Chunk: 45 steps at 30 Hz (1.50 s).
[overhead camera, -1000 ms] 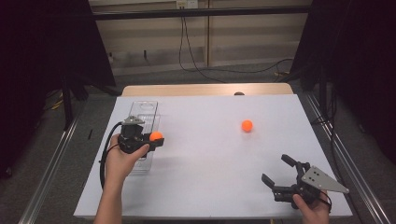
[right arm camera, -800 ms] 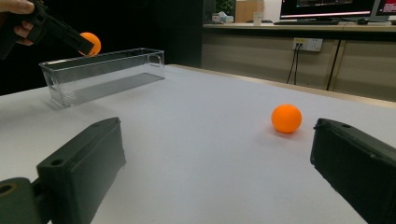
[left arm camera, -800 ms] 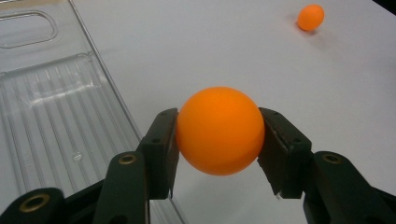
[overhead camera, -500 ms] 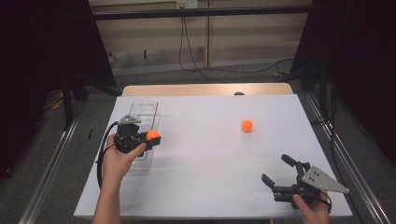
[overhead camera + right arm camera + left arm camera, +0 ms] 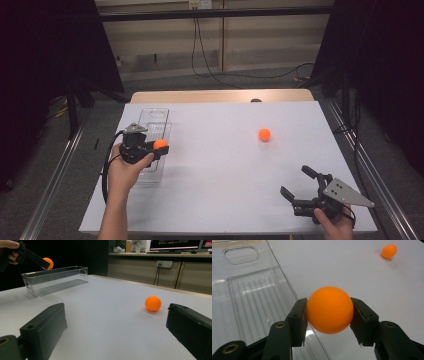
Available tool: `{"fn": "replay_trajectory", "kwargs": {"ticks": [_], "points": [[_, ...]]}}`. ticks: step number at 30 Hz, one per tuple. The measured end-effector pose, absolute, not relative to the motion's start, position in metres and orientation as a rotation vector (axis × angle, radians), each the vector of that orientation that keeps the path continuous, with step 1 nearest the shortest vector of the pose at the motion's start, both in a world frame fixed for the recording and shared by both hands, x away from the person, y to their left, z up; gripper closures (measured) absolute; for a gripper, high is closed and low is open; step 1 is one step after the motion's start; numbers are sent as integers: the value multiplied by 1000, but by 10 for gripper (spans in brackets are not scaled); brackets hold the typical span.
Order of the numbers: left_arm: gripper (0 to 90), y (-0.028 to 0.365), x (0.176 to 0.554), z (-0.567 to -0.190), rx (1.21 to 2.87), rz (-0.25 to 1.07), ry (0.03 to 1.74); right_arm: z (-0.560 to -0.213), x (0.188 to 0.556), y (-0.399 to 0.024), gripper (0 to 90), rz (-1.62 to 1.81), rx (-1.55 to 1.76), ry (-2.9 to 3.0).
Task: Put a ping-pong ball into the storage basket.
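The jaws of the left gripper [image 5: 161, 148] are clamped on a round orange ball [image 5: 329, 309], held above the right wall of a clear plastic rectangular bin [image 5: 156, 116] near the white table's [image 5: 220, 195] left edge. A second orange ball [image 5: 264, 134] is seen toward the far right. The right gripper [image 5: 298, 184] is spread wide, empty, at the near right corner.

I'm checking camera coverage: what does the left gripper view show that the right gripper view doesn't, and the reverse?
Left gripper view alone: both pads of the left gripper pressing the held ball, and the bin's ribbed floor from above. Right gripper view alone: the right gripper's open jaws, the bin's side wall, and a hand on the left gripper. Both: the bin, held ball, and loose ball on the table.
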<state>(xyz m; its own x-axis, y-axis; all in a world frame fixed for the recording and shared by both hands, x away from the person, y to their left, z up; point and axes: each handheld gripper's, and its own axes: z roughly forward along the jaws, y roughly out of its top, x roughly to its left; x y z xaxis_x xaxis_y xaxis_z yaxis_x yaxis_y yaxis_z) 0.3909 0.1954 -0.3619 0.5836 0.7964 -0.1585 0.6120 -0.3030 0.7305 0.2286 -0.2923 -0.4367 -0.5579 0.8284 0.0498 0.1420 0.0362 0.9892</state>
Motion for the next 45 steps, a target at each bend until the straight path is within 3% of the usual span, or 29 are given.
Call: {"fn": "replay_trajectory", "kwargs": {"ticks": [45], "points": [[508, 212, 397, -370, 2005, 380, 1199, -437, 228, -292, 23, 1569, 980, 1756]]}}
